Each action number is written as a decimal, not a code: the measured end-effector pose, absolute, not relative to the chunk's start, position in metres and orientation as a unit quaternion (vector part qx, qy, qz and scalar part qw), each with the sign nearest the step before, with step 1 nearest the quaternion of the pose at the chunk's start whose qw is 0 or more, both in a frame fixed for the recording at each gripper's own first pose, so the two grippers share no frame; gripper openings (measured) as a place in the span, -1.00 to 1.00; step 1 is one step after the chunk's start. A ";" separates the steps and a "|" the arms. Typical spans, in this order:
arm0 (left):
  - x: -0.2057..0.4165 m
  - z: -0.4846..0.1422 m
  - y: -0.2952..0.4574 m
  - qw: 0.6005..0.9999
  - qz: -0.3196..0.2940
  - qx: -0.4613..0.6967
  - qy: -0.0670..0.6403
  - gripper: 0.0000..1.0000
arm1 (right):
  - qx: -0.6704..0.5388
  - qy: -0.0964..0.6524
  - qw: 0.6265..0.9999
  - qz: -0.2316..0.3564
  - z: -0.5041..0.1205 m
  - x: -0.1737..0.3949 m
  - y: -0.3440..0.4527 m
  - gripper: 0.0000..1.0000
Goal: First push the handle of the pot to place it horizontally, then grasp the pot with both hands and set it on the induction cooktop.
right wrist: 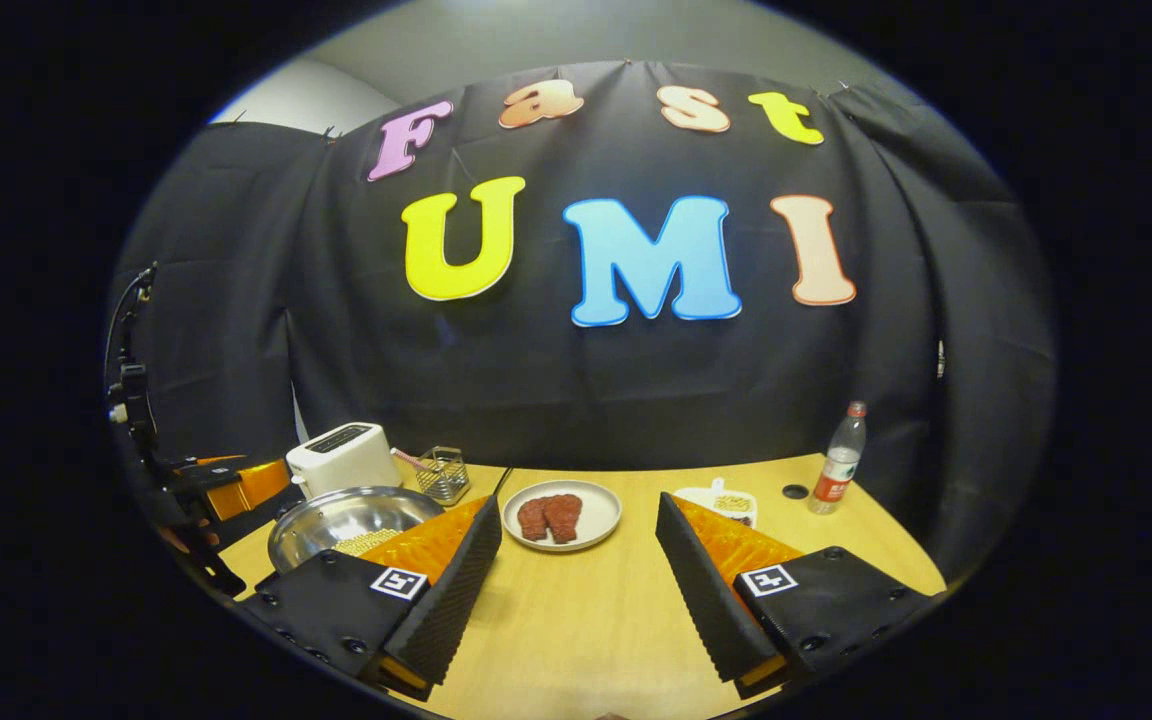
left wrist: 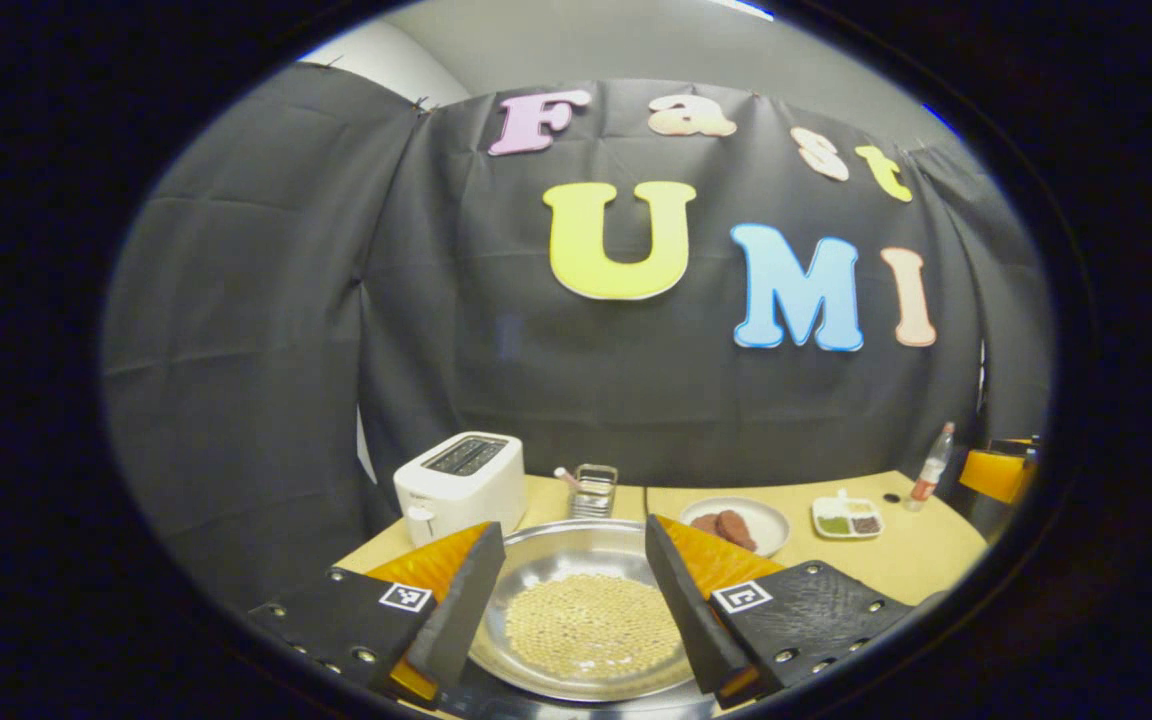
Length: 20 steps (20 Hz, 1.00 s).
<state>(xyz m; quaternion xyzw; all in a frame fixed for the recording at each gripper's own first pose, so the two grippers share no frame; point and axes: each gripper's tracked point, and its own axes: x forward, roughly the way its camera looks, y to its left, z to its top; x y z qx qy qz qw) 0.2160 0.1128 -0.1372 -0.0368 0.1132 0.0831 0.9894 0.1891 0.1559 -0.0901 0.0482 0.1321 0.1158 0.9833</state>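
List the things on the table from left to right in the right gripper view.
Pot → toaster → wire basket → plate → white tray → bottle.

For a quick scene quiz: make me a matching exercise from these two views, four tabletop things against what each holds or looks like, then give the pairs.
Things:
1. pot
2. white plate
3. toaster
4. bottle

Descriptions:
A. two reddish-brown pieces on it
B. red cap, standing upright
C. pale yellow grains inside
D. white, dark slots on top

Pairs: 1-C, 2-A, 3-D, 4-B
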 end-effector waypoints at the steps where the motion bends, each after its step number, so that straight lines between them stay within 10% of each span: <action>1: 0.211 -0.125 0.095 0.991 0.078 -0.043 0.103 0.67 | 0.049 0.121 0.985 0.112 -0.081 0.182 0.140 0.96; 20: 0.052 -0.018 -0.050 1.000 -0.005 0.013 0.020 0.66 | 0.042 0.040 0.997 0.057 -0.023 0.041 -0.018 0.95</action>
